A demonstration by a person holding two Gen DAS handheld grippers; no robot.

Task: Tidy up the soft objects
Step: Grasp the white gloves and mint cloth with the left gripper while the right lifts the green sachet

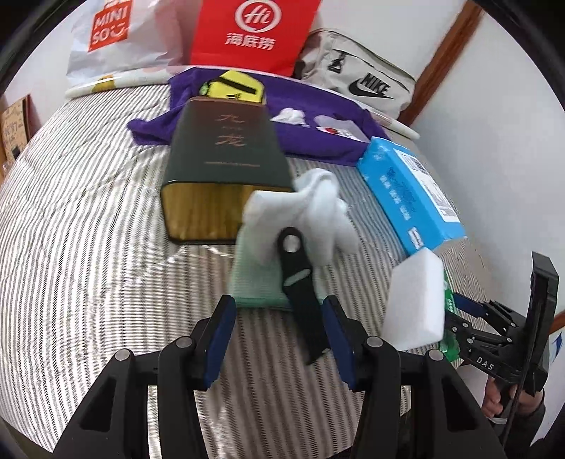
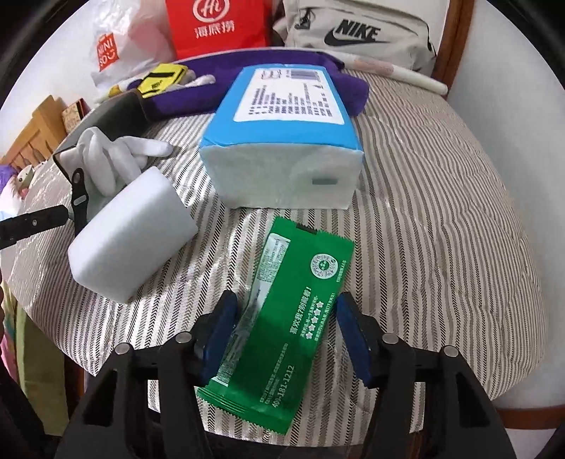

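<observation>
Left gripper [image 1: 279,335]: jaws about half spread, pads not pressing on anything. Black strap [image 1: 300,282] lying lengthwise between them, its near end close to the right-hand pad; contact there cannot be confirmed. White glove [image 1: 317,208] crumpled just ahead of the fingertips, under the strap's far end, green cuff nearest the jaws. Dark tin box [image 1: 226,159] further ahead and slightly left, touching the glove. Purple cloth [image 1: 317,141] beyond the box.

Right gripper [image 2: 287,328]: jaws about half spread, straddling the green packet [image 2: 282,317]. Packet flat on the striped bed cover [image 2: 441,212], long axis running forward between the fingers. Left-hand pad against the packet's edge, right-hand pad just beside the other edge; no firm squeeze evident. White sponge block [image 2: 130,233] ahead and to the left, apart from the packet. Blue tissue pack [image 2: 282,141] straight ahead, just past the packet's far end. Red paper bag [image 2: 215,24] and grey Nike bag [image 2: 353,35] at the far edge, well apart from both tools.
</observation>
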